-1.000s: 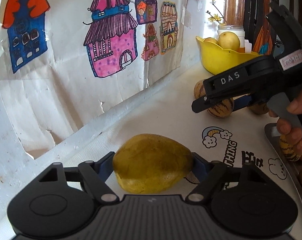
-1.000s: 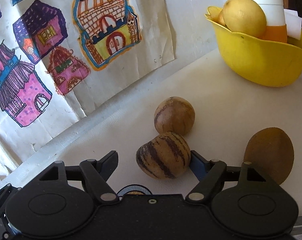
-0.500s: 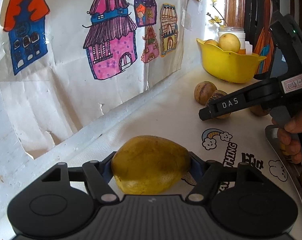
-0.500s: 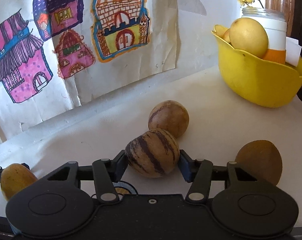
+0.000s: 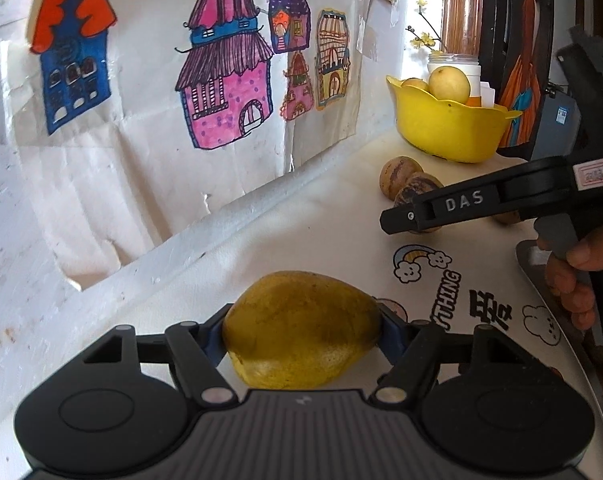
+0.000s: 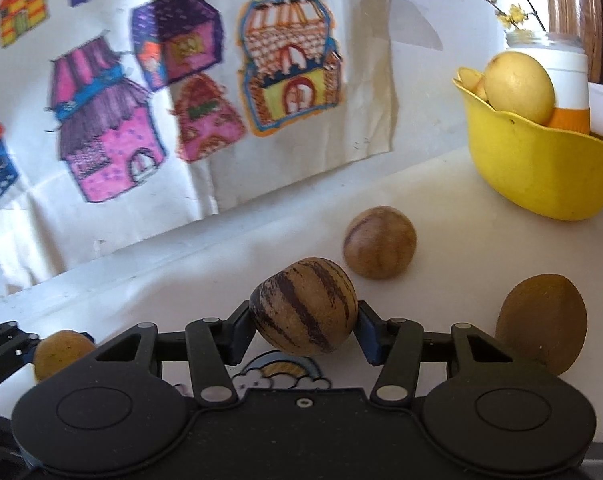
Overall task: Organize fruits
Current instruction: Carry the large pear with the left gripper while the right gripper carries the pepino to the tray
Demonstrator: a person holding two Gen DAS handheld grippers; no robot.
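L tool point(image 5: 301, 330): pinching yellow mango point(image 5: 301, 328) across its width, pads on both sides; fruit looks just off the desk point(image 5: 325, 236), can't tell for sure.
R tool point(image 6: 303, 322): pinching striped fruit point(image 6: 303, 306) at mid-body, lifted clear of desk.
Loose fruit: pale striped one point(image 6: 379, 242) just behind the held one, brown one point(image 6: 541, 324) to its right, both on desk.
Bowl point(image 6: 537, 168): yellow, far right by the wall, already holds yellow fruit point(image 6: 517, 86) piled above rim.
Step (guess): both fruits gripped, next is carry to bowl.
Risk 1: striped fruit is round + smooth, held by narrow pads; quick swing could let it twist out.
Risk 2: mango is wide, tapered; may slip twd thin end.
Risk 3: bowl near full; dropped fruit may bounce or roll out.
Risk 4: both tools converging on bowl could collide.
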